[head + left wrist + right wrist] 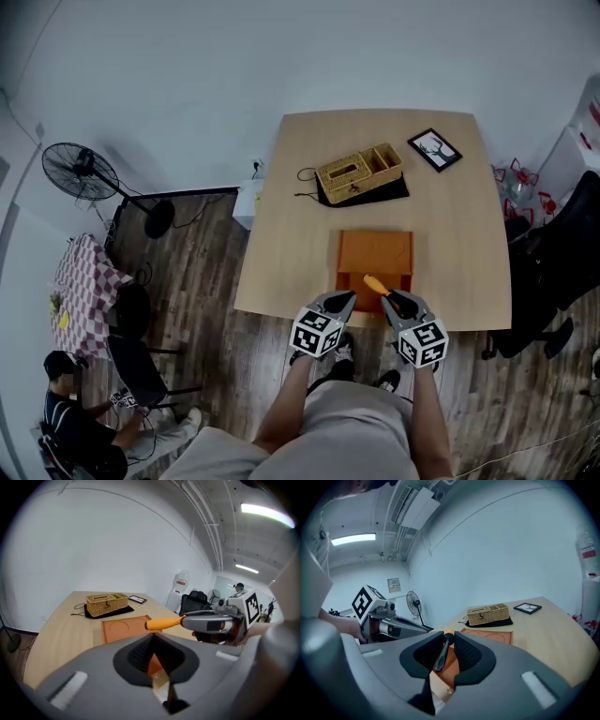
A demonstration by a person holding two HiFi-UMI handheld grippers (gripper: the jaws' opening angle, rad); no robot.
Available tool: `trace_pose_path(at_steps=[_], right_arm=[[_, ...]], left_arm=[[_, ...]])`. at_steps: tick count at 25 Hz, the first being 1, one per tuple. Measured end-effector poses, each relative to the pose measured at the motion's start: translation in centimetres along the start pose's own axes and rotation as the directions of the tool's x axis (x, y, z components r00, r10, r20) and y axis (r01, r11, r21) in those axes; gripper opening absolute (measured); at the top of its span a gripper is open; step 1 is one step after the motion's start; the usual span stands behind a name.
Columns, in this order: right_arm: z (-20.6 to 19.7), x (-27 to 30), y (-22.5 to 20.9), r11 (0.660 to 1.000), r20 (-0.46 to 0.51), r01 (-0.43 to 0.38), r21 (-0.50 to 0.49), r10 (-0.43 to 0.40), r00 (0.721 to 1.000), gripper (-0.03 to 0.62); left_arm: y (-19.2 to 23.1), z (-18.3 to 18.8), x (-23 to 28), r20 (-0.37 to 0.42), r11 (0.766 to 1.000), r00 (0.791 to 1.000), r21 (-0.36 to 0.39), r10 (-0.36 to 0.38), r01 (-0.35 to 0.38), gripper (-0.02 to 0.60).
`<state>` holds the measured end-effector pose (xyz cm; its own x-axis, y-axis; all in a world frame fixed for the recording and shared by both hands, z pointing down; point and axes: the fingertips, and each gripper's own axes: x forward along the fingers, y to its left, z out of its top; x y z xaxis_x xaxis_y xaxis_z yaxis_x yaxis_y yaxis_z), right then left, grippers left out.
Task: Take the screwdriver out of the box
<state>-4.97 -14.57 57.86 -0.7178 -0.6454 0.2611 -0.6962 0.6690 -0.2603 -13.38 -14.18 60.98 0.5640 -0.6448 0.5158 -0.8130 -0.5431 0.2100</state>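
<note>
An open, flat orange box (374, 255) lies on the wooden table (450, 244) near its front edge. My right gripper (393, 302) is shut on the screwdriver (377, 285), whose orange handle sticks out to the left above the box's front. In the right gripper view the dark shaft (441, 654) runs between the jaws. In the left gripper view the orange handle (164, 622) juts from the right gripper (213, 623). My left gripper (343, 298) hovers at the box's front left corner, its jaws closed to a thin slit with nothing in them (157, 667).
A wicker basket (359, 172) on a black cloth and a picture frame (434, 150) sit at the table's far side. A black office chair (561, 258) stands right of the table. At left are a floor fan (80, 172) and a seated person (70, 412).
</note>
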Motion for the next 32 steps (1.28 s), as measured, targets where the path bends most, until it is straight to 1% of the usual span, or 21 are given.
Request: trace_pose_path(at_steps=[5,11,17,19,21,25,28,32], right_arm=[[-0.1,-2.5,0.2,1.0,0.036,0.006,-0.003,-0.006,0.999,0.072],[-0.3,-5.0,0.8,1.0,0.064,-0.012,-0.001,0.012,0.998,0.071],[-0.2,-7.1,1.5,1.0,0.105,-0.016,-0.014,0.018,0.994,0.071],[-0.6,-7.6,1.6,1.0,0.11,-0.018,-0.013,0.019,0.994,0.071],[-1.2,-8.0,1.8,1.0,0.111,-0.019,-0.007,0.02,0.994,0.071],[-1.6,-8.8,1.7,1.0,0.109,-0.017,-0.005,0.017,0.994,0.072],[-1.9,-8.9,1.5,1.0,0.098,-0.011,-0.008,0.011,0.995,0.072],[-2.3,-9.3,1.6,1.0,0.082,-0.013,-0.01,0.014,0.997,0.072]], left_arm=[[-2.6,-0.2,-0.9,0.019,1.0,1.0,0.007,0.01,-0.01,0.054],[-5.0,-1.3,-1.8,0.033,1.0,0.999,0.0,0.031,-0.031,0.054],[-6.6,-2.3,-2.5,0.049,0.999,0.997,0.002,0.052,-0.053,0.054],[-6.9,-2.6,-2.8,0.072,0.998,0.995,-0.015,0.064,-0.063,0.054],[-7.0,-3.1,-3.0,0.088,0.996,0.993,-0.05,0.076,-0.072,0.054],[-7.3,-3.7,-3.1,0.063,0.994,0.995,-0.076,0.083,-0.078,0.054],[-7.2,-3.5,-3.4,0.073,0.99,0.993,-0.112,0.093,-0.084,0.054],[-7.4,-3.8,-3.5,0.073,0.989,0.993,-0.12,0.095,-0.085,0.054]])
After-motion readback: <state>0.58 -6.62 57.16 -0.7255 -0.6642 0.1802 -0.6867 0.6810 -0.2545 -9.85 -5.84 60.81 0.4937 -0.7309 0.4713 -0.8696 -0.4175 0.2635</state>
